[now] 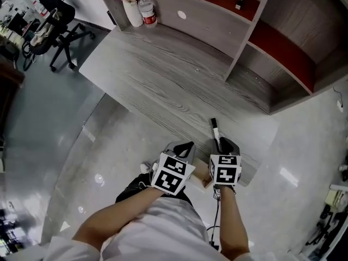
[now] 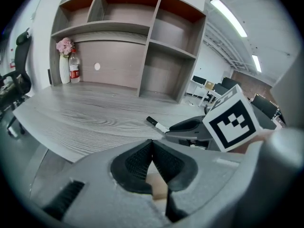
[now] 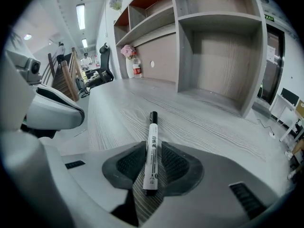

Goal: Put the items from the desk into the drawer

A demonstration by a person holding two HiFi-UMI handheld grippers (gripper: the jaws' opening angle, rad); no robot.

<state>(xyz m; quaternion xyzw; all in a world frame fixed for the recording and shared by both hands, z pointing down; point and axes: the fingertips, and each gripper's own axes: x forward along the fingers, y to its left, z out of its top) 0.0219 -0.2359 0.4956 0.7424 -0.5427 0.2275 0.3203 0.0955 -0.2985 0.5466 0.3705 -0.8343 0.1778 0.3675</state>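
At the near edge of the desk: marker in right gripper
Right jaws were closed on the marker's white barrel, black cap pointing out over the desk; could not tell if it touched the top. Left gripper sat just beside the right, jaws pressed together, nothing between. Vase and bottle stood at the far back corner, well apart from both

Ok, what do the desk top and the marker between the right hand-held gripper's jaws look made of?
Desk top: probably wood-look laminate, matte grey, judging by the streaky grain and little glare.
Marker: seemingly smooth plastic, white barrel with black print and a black cap, faintly glossy.
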